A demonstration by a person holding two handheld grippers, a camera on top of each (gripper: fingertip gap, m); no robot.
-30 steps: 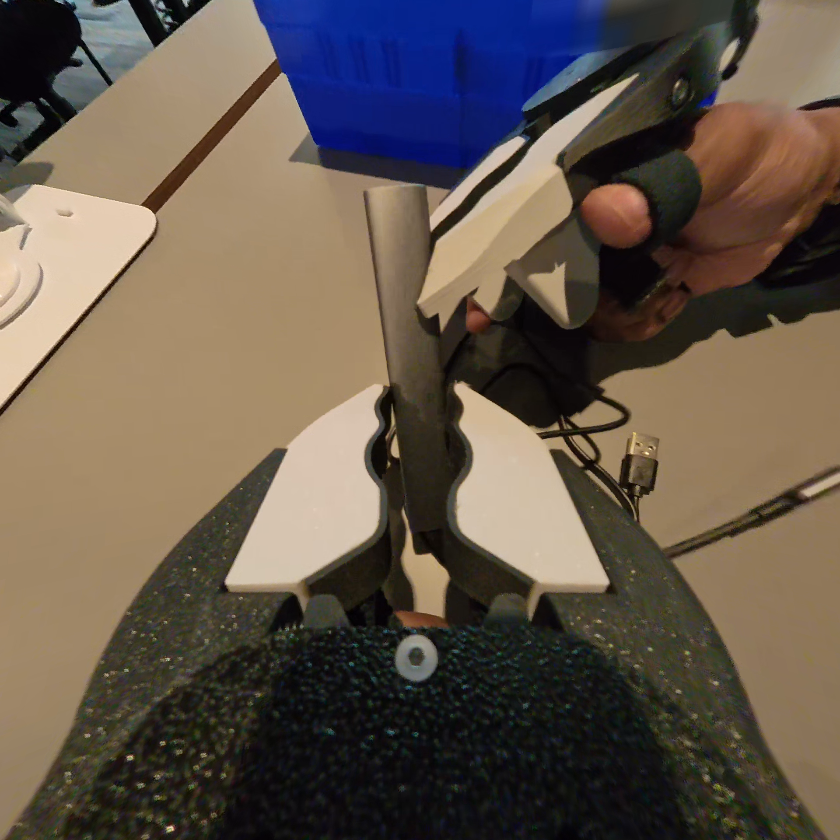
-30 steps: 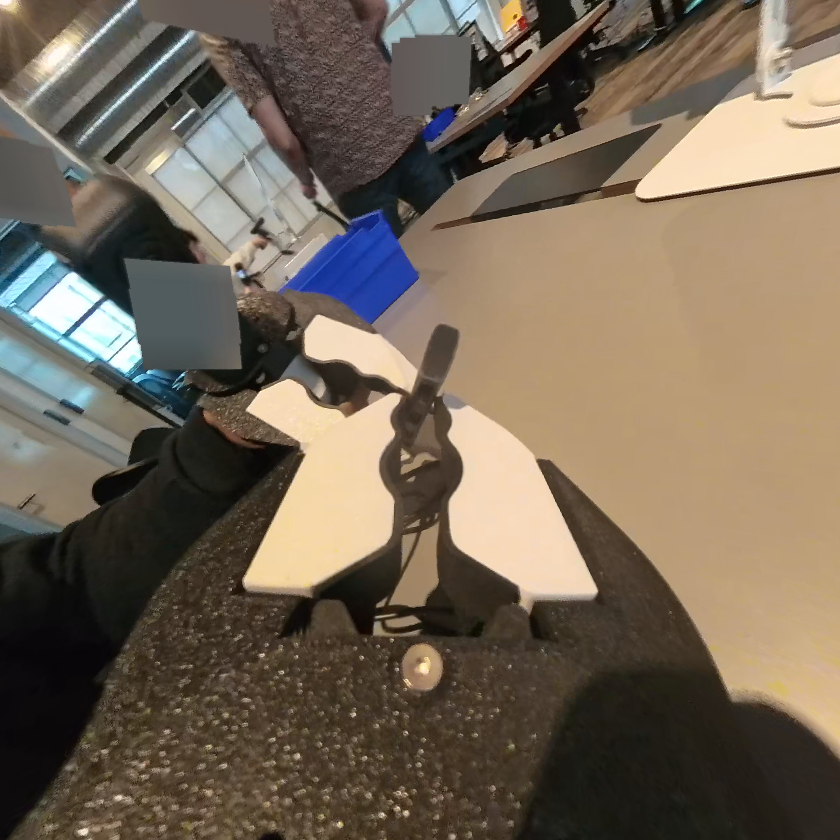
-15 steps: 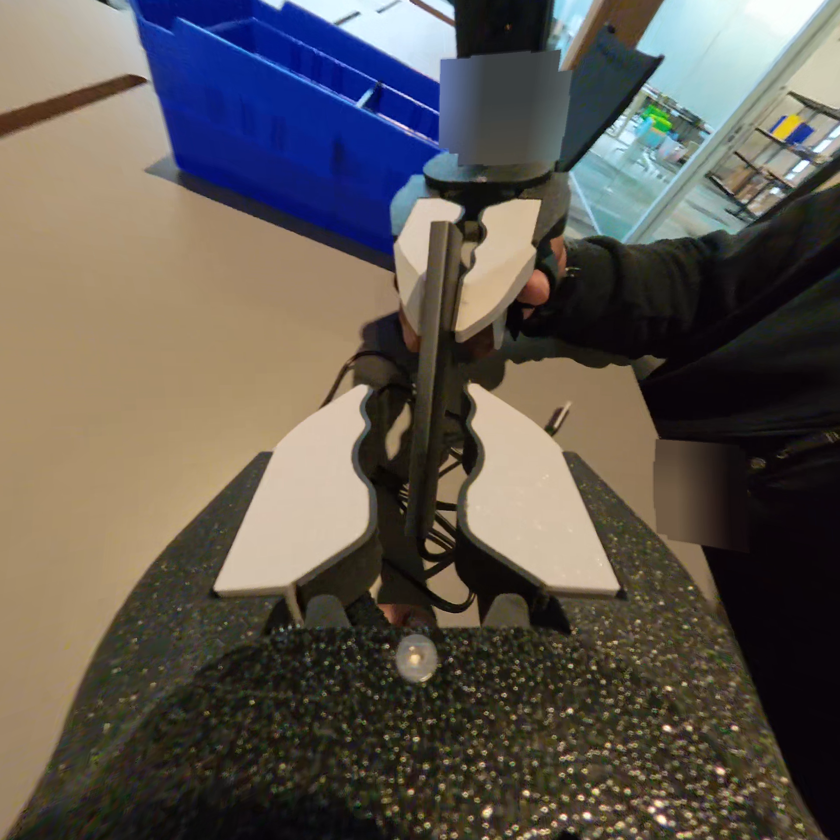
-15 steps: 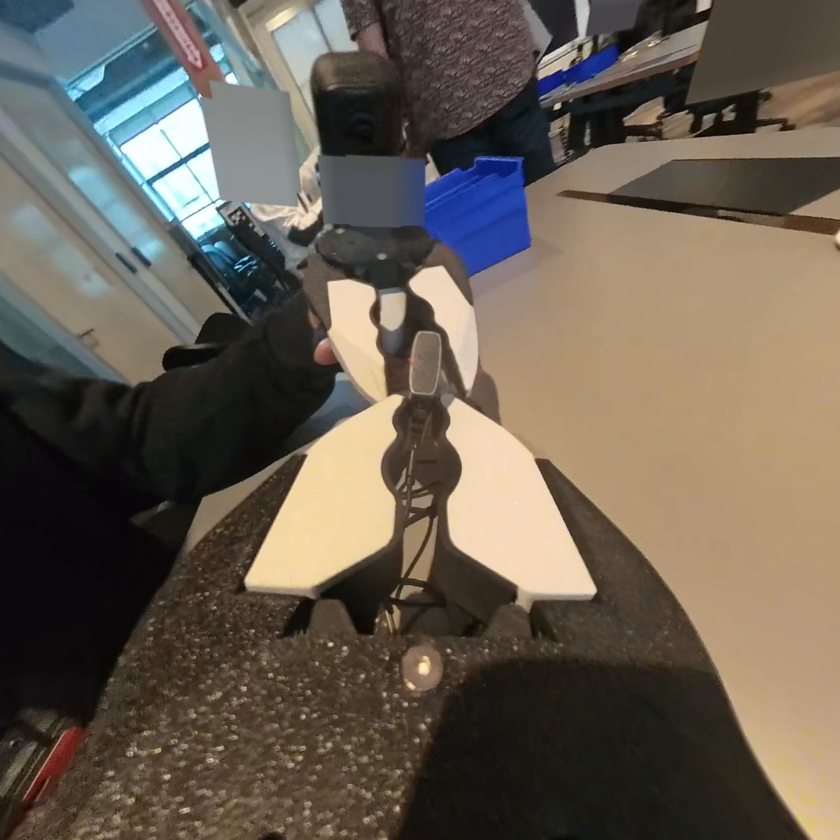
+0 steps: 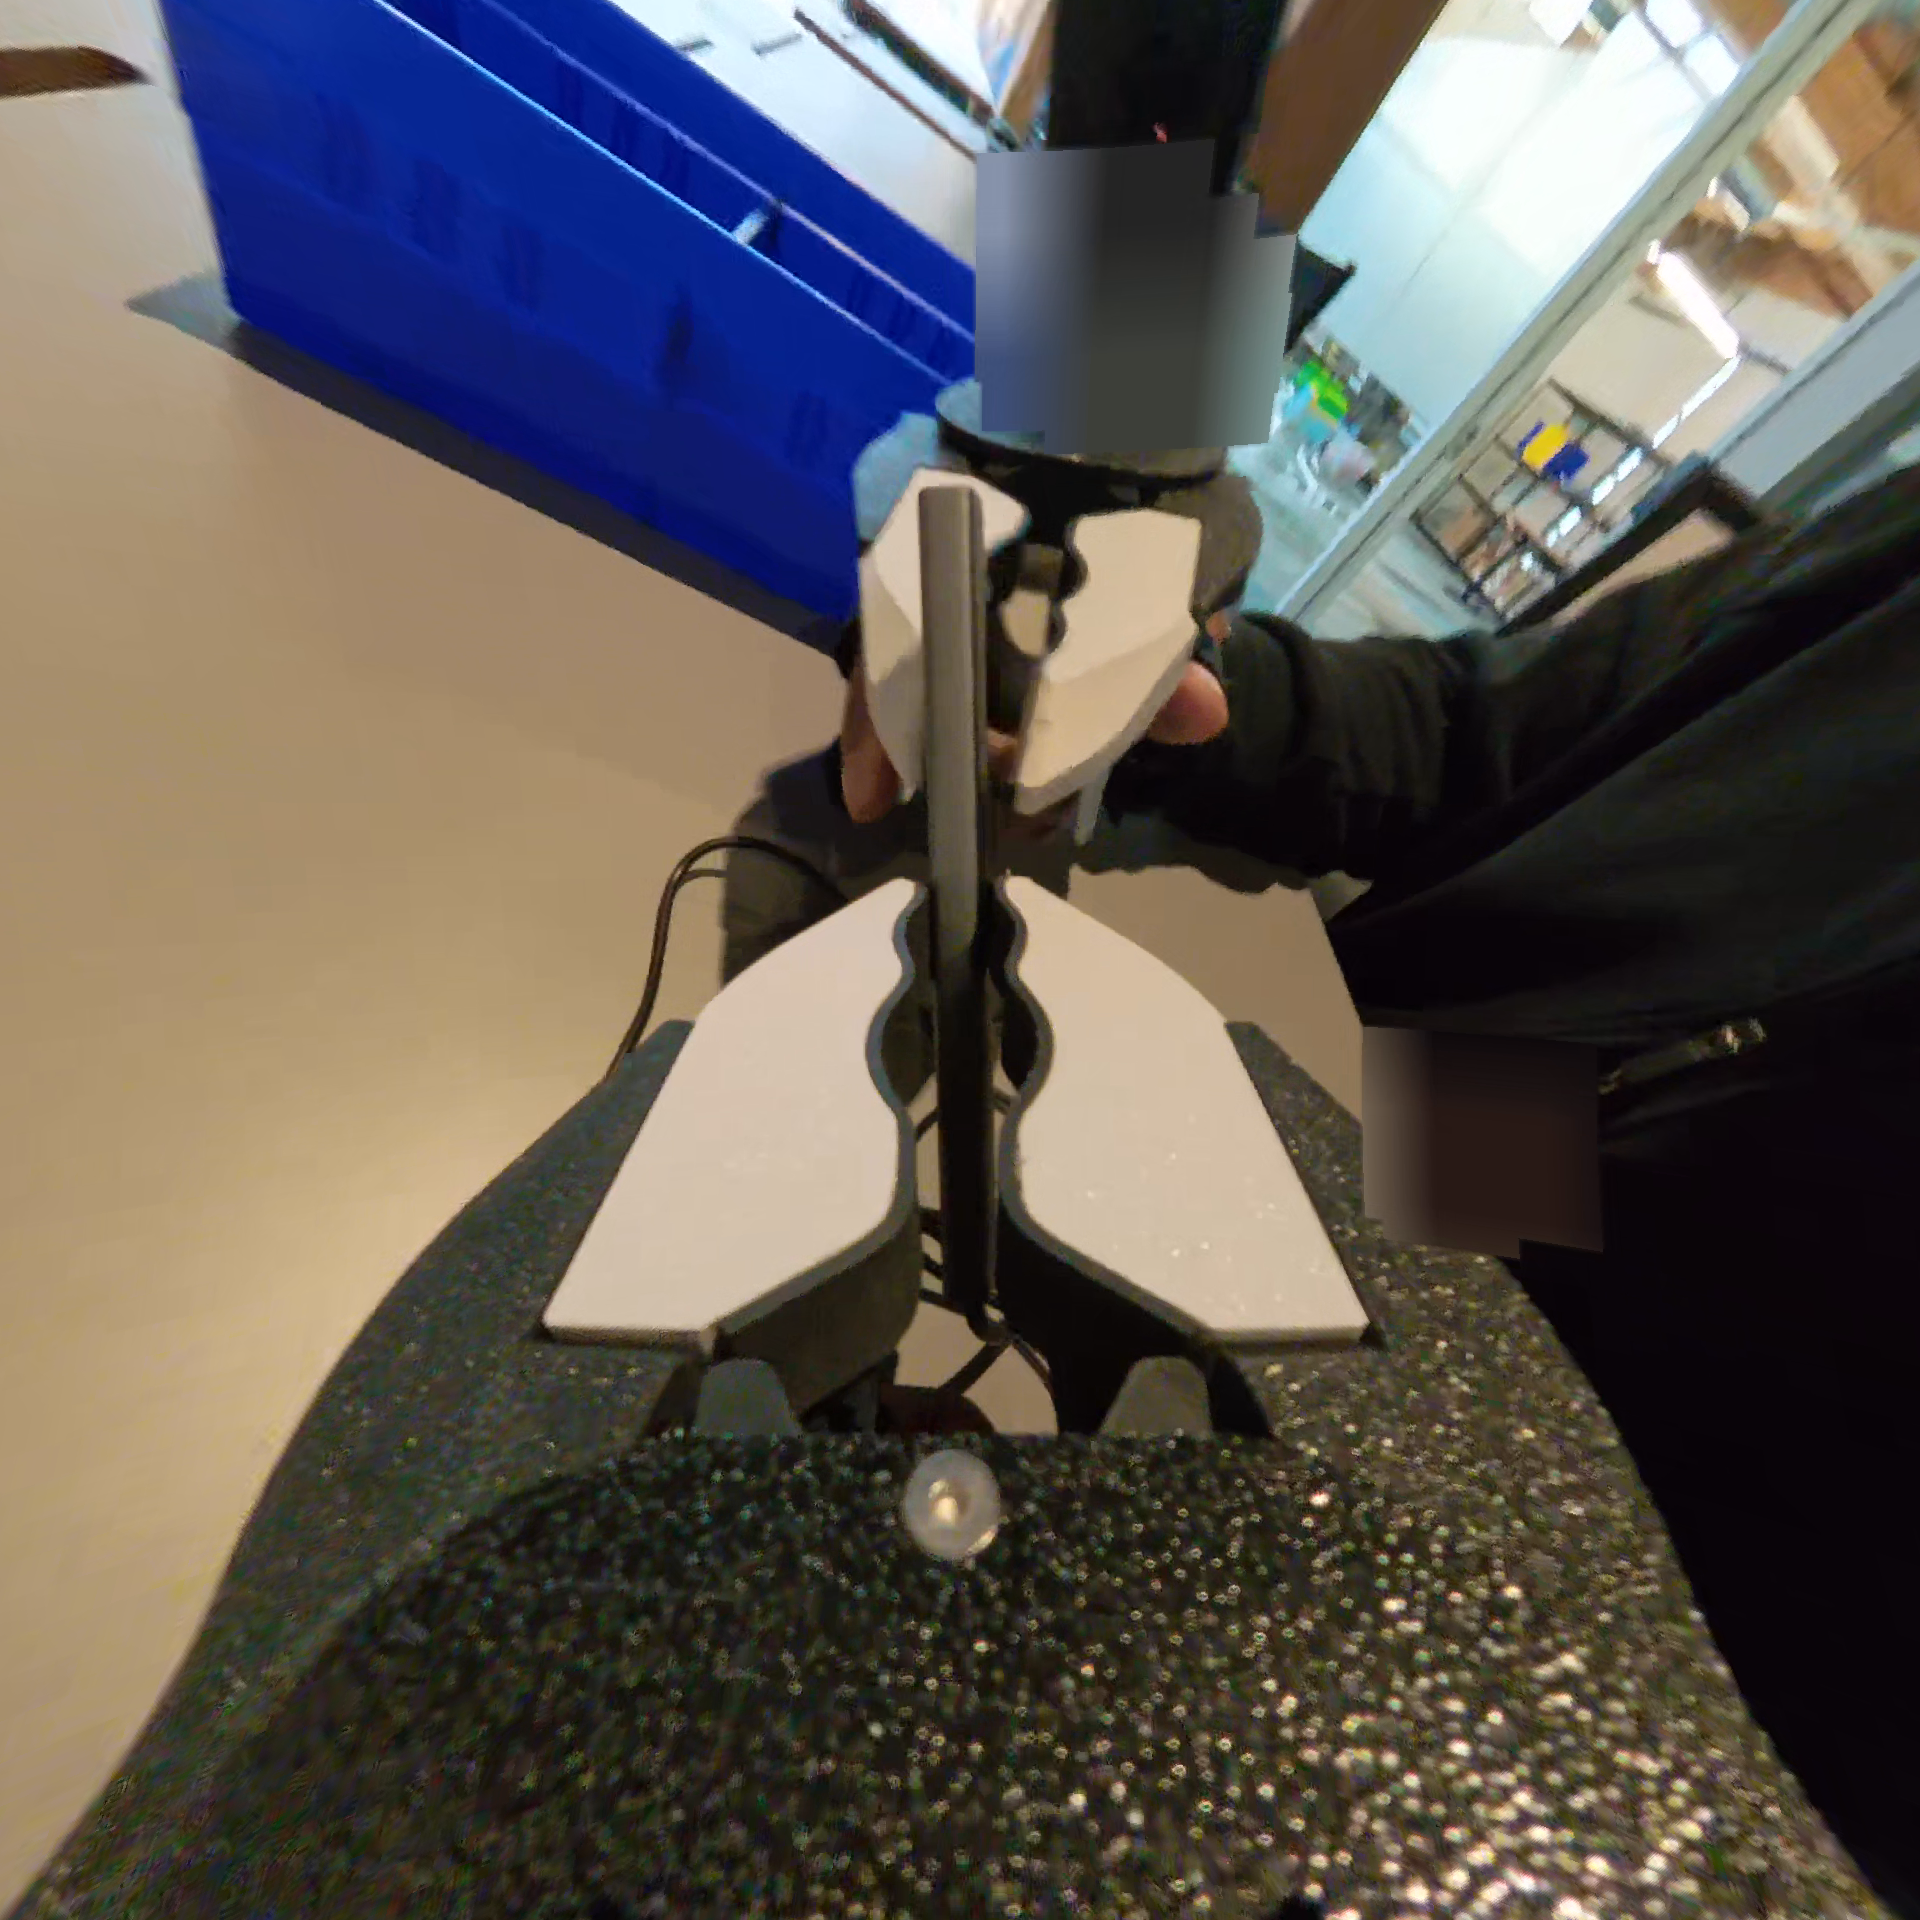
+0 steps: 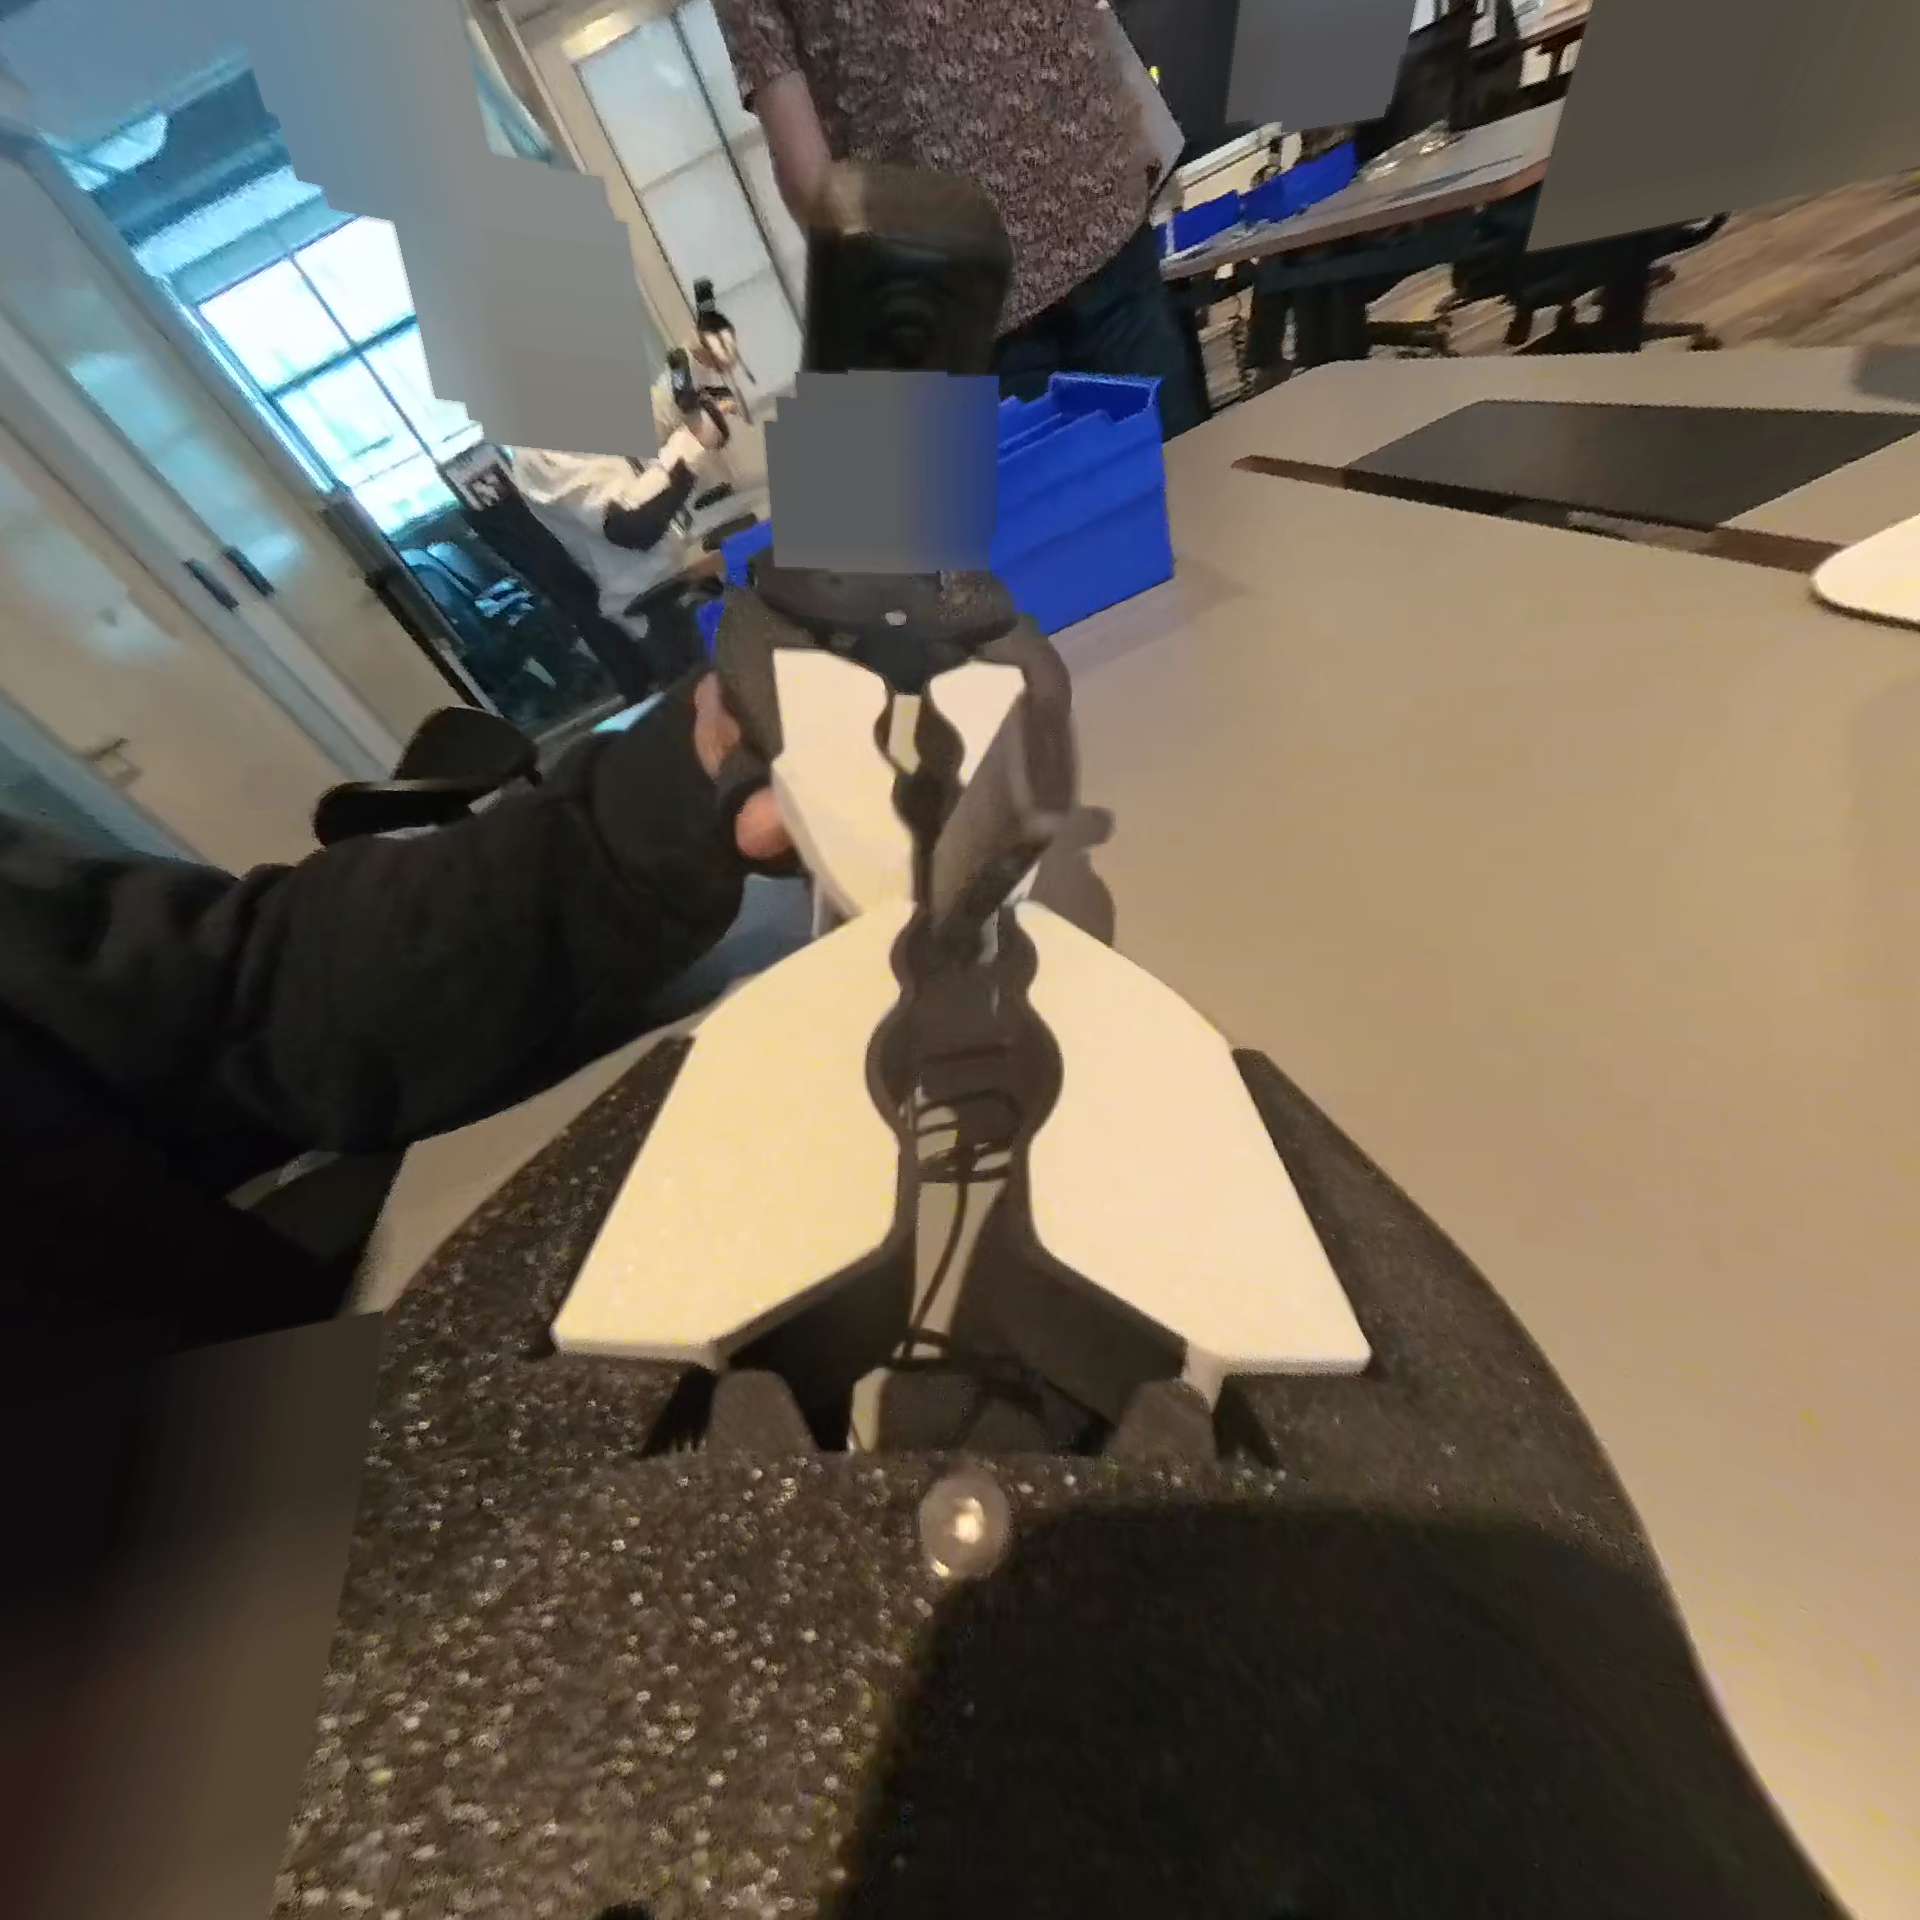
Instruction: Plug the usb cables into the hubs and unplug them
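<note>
My left gripper [image 5: 961, 894] is shut on a slim dark grey usb hub [image 5: 951, 675], gripped edge-on by its thin sides and held above the table. The hub reaches forward to my right gripper [image 5: 1013, 748], which faces it. In the right wrist view my right gripper [image 6: 961, 925] is shut on a dark usb plug [image 6: 977, 904], and its black cable [image 6: 940, 1236] runs back between the fingers. The plug's tip meets the hub [image 6: 987, 821] held by the left gripper [image 6: 925, 831]. Blur hides whether the plug is seated.
A blue bin [image 5: 571, 260] stands on the beige table [image 5: 312, 831] behind the grippers. A loose black cable [image 5: 665, 935] lies below the hub. A black mat [image 6: 1621, 468] and a white pad [image 6: 1870, 582] lie farther off. People stand beyond the table. The grippers are tip to tip, or close to it.
My left jaws gripped the hub's flat sides, opened around it half a second ago, and have come together again on its thin sides. The right gripper kept its plug at the hub's end.
</note>
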